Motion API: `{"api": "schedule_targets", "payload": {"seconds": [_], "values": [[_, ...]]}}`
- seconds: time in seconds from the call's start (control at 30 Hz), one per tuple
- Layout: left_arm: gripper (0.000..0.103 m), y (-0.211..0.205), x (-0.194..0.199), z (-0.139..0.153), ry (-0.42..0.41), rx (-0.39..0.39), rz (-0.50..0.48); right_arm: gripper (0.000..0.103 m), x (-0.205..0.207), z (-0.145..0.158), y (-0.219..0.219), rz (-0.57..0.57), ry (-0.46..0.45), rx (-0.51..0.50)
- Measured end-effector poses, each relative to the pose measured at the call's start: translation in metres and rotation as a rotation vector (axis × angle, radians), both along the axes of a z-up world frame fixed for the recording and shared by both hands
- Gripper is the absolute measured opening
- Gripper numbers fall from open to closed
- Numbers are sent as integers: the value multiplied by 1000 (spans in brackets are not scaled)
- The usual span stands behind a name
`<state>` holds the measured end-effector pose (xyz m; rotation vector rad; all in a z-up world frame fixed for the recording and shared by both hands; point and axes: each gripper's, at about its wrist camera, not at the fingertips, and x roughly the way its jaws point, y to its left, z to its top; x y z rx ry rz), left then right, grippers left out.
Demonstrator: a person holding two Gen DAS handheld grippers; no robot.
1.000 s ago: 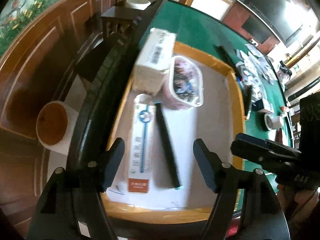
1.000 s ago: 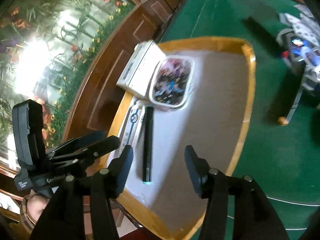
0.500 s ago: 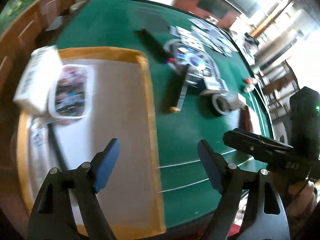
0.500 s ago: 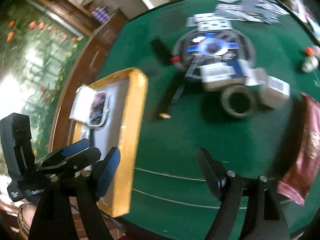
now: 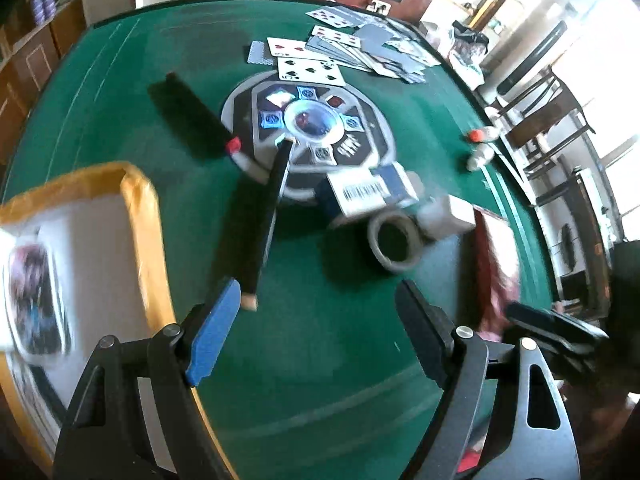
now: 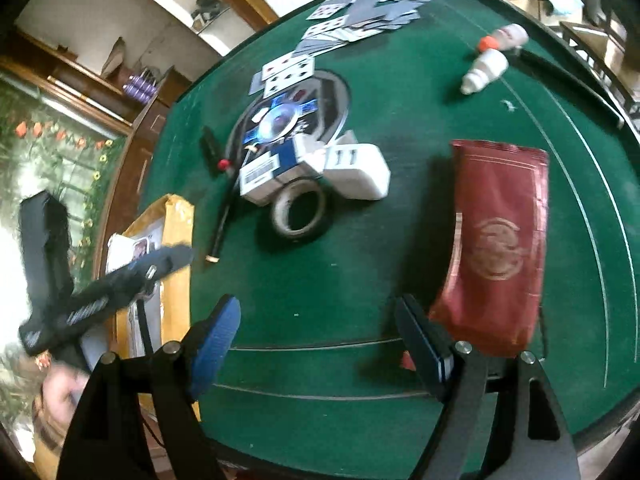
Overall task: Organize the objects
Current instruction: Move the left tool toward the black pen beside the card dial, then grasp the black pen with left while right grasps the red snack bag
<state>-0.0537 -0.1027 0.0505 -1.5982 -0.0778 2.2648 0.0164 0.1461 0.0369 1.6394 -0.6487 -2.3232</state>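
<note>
Your left gripper (image 5: 316,332) hung over bare green table (image 5: 320,380) with its jaws spread wide and nothing between them; your right gripper (image 6: 316,340) was the same, wide and empty. The yellow-rimmed tray (image 5: 142,216) sat at the table's left edge. Just right of it lay a long black stick (image 5: 256,232), then a roll of tape (image 6: 298,212) touching a white and blue box (image 6: 266,174), and a red pouch (image 6: 496,240) near your right jaw
</note>
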Motion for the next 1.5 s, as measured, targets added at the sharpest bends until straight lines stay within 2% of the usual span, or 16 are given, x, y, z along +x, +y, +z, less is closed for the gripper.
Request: {"api": "schedule_targets", "payload": {"seconds": [0.17,0.23,0.4,0.43,0.5,0.57,0.67,0.77,0.93,1.0,1.1,1.17,1.23,1.3,1.33,1.5], "values": [[79,6,-39,-30,-6,-78,13,80,5,0,19,-31,-1,3],[62,4,-47,-39,-12,-103,37,80,8,0,27,-45,-1,9],[43,10,-53,-45,2,-158,21,80,16,-4,53,-99,-14,25],[32,12,-53,-45,2,-159,16,80,17,-6,56,-109,-19,29],[17,13,-52,-45,8,-168,15,80,18,-9,64,-129,-30,38],[15,14,-46,-45,11,-159,15,80,18,-13,70,-148,-38,54],[14,16,-30,-46,1,-133,13,80,15,-19,77,-170,-47,78],[14,16,5,-46,-32,-92,23,80,7,-28,82,-179,-52,128],[14,25,69,-44,-43,-80,-13,80,-11,-41,81,-179,-68,215],[15,26,81,-44,-57,-65,-10,80,-20,-45,76,-160,-70,262],[16,21,82,-37,-50,-4,28,80,-30,-49,63,-129,-70,335],[24,17,77,-26,-24,6,67,80,-34,-51,53,-96,-66,411],[53,16,69,-22,-18,4,87,80,-35,-53,47,-66,-61,461],[56,17,59,-21,-6,-8,100,76,-34,-55,40,-21,-45,505],[56,19,54,-23,-7,-21,108,65,-33,-54,39,-2,-30,504],[56,24,25,-30,-1,-46,136,49,-31,-49,38,53,-4,500]]}}
